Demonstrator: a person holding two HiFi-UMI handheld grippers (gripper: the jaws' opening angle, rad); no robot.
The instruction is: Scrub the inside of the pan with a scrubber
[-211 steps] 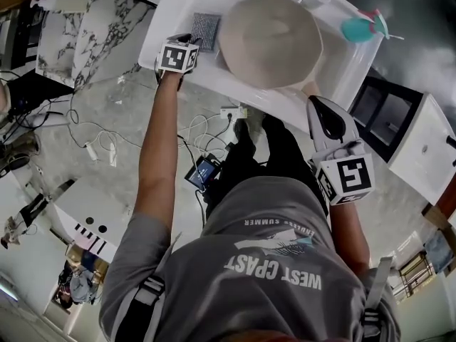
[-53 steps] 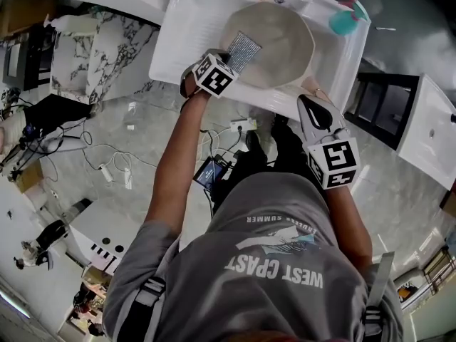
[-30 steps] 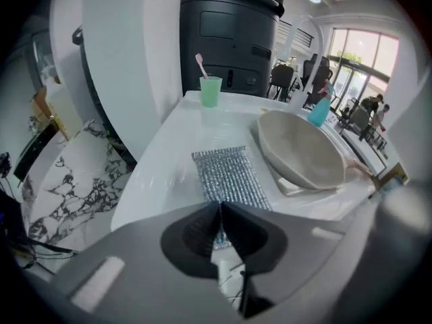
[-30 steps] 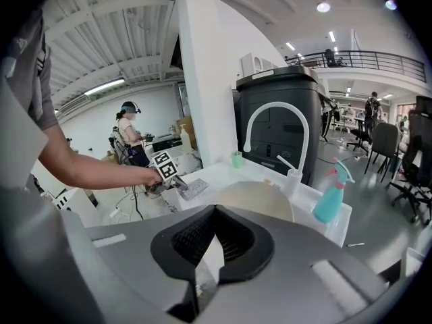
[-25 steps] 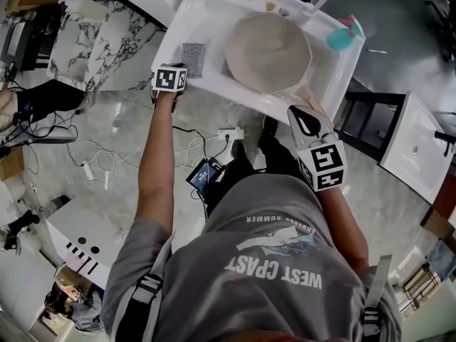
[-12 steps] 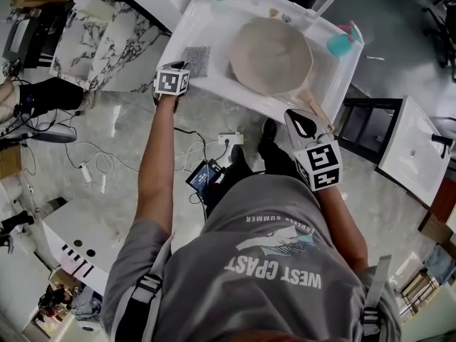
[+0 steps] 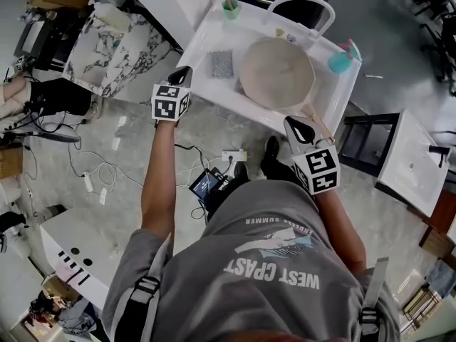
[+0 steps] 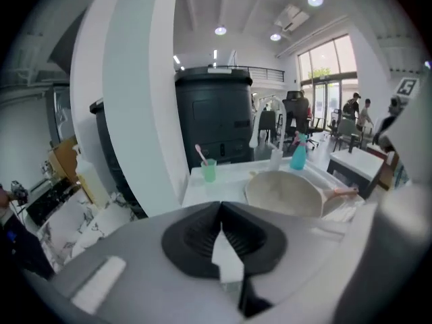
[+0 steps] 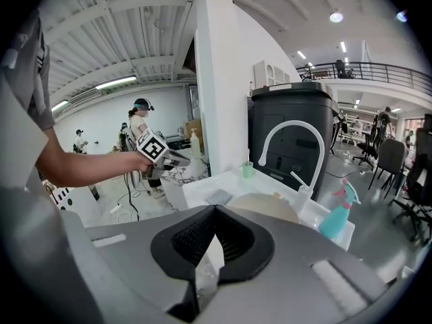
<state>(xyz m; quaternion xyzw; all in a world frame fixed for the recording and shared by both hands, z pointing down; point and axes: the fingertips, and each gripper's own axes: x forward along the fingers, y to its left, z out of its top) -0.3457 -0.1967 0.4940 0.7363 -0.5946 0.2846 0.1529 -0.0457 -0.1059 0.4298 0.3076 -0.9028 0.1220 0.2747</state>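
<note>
Right of centre, the right gripper (image 7: 292, 123) is hovering pressed together and empty, angling down beside the handle of the pan (image 7: 276, 73). Upper left, the left gripper (image 7: 183, 73), its jaws having just been closing on nothing, is hanging outside the sink (image 7: 235, 100). The scrubber (image 7: 221, 64) is lying left of the pan. Regripping it probably means spreading first.

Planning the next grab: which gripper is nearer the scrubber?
The left gripper, just left of the scrubber; the right gripper sits by the pan's handle.
</note>
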